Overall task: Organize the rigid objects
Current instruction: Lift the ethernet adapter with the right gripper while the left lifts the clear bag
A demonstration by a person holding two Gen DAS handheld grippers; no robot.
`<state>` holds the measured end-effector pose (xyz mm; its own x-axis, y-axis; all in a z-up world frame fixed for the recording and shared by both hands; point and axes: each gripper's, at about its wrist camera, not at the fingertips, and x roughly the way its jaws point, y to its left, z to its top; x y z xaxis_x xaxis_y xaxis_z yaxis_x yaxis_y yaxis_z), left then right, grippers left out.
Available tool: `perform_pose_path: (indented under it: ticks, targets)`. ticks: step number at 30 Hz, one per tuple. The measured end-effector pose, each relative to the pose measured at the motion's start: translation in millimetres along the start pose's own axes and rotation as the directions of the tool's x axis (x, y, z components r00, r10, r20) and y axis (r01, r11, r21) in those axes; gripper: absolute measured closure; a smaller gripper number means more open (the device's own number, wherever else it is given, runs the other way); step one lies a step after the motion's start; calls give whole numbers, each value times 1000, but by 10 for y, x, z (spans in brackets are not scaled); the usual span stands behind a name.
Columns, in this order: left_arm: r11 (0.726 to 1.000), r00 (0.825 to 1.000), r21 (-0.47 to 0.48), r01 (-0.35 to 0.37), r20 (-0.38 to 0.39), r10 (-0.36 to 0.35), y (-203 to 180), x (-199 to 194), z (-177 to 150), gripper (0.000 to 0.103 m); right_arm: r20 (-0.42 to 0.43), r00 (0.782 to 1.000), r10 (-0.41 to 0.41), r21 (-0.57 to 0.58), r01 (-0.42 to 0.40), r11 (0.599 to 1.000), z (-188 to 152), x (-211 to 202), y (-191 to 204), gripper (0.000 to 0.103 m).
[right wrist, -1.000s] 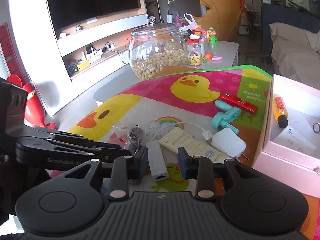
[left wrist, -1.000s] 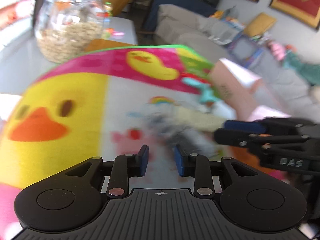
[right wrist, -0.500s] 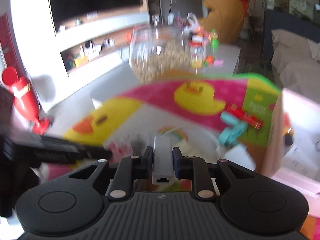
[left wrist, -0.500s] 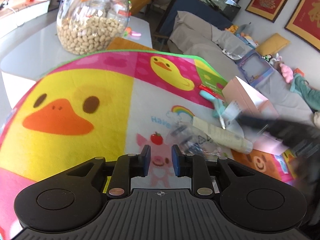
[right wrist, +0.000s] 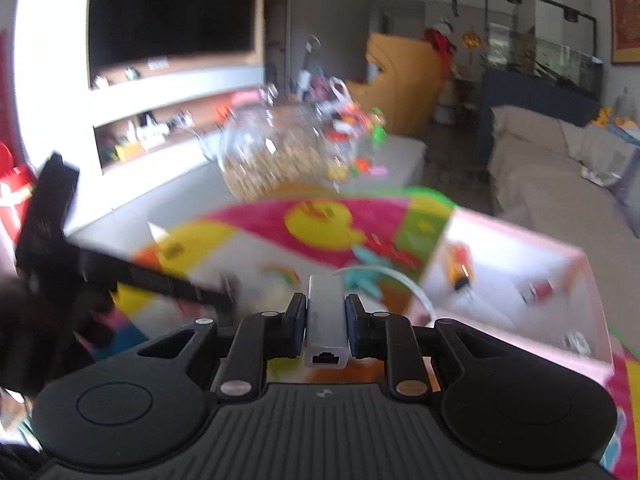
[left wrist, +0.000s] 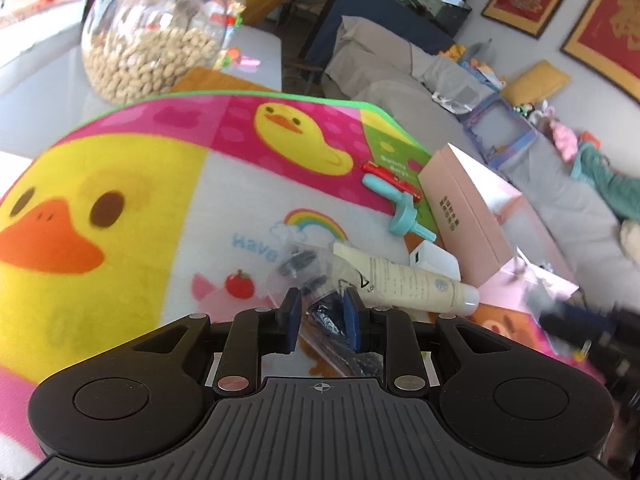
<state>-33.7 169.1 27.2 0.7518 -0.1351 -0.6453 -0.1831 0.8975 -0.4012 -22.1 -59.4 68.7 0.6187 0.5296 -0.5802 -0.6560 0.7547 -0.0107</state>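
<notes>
Item 1: white rectangular plastic network adapter with a socket at its near end and a thin white cable at its far end (right wrist: 326, 320). Judged light, stiff and smooth-sided, so apt to slip if pinched weakly; best held across its 2 long flat sides near mid-length, leaving the cable free. Position: clamped between the jaws of the right gripper (right wrist: 326, 322), both blue pads pressed on its sides, socket end facing the camera, carried above the worktop and near the open pink cardboard box (right wrist: 592, 280), which already holds an orange bottle (right wrist: 460, 268). The right view is blurred, so fine placement cannot be told. Item 2: clear crinkled plastic bag with dark small parts inside (left wrist: 320, 280). Judged light, soft and slippery, the film likely to deform; take hold where the contents give bulk. Position: lying on the bright duck-patterned play mat (left wrist: 120, 184), its near part between the parted jaws of the left gripper (left wrist: 320, 312); the pads stand beside it and contact cannot be told. Just beside it lies a cream plastic tube (left wrist: 412, 284).
</notes>
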Motion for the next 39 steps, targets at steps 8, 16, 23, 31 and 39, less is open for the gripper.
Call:
perform_pose_path:
  ticks: [8,16,23,31,39]
  targets:
    - [977,997,202,-71,11,71,-429,214,7,73,-113,993,-18,61,25,998,-452,223,-56,82]
    - [935,993,334,-115,34,110,-627,301,-76,70,-57,997,-54,113,61,992,-485,75,-166,43]
    - [967,998,248,-51,-21,58,-395,241,7,64,-93,994,-51,102,61,993,-591,125,-180,43]
    - [991,997,126,-50,-44,56,-337,325,66,57,-105,992,-69,98,79,992,-640,190,-160,41]
    - [1000,1000,-19,-6,19,6,-216,333,15,57,-96,993,-68,104,78,992,-655,170,-159,41]
